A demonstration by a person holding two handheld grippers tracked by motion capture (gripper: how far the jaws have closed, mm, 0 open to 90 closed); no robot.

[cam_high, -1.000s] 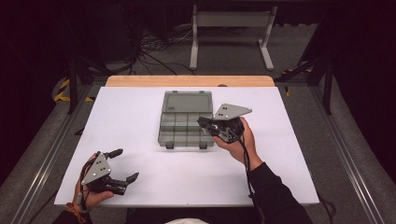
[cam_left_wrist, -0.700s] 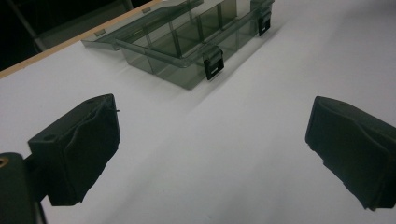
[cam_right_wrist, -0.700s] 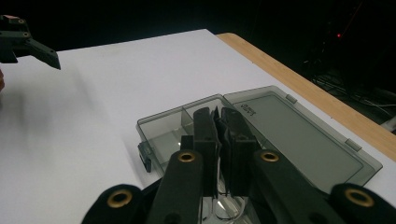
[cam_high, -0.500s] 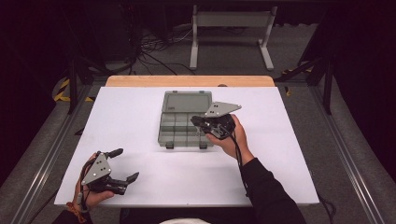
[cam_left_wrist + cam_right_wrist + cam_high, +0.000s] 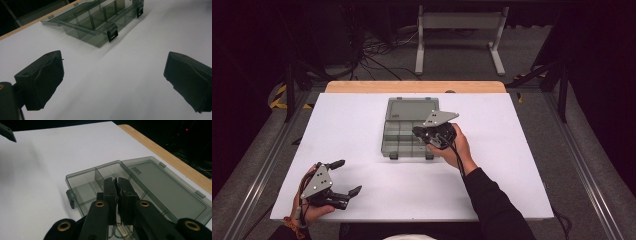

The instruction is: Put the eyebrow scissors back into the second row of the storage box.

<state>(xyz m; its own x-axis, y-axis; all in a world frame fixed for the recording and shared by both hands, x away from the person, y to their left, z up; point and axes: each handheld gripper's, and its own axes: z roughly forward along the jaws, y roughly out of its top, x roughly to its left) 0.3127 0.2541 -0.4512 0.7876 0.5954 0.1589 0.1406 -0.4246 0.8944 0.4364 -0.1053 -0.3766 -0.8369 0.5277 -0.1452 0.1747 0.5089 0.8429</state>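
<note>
We have the white table (image 5: pixel 362 125) beneath both grippers, and on it the grey compartment box (image 5: pixel 404 132) lies with its lid folded flat open behind it. Our right gripper (image 5: pixel 117 185) hangs over the box's near-right compartments with its fingers clenched together; whether something thin is pinched between them we cannot tell, though a small wire item (image 5: pixel 117 230) shows in the compartment just below their bases. Our left gripper (image 5: pixel 112 82) sits well apart from the box, fingers released wide with only bare table between them. The risk we judge largest: the box is light and unheld, so a push from the clenched fingers against a divider (image 5: pixel 96 173) could slide or tip it. A lesser one: the closed tips may miss the wire item entirely.
</note>
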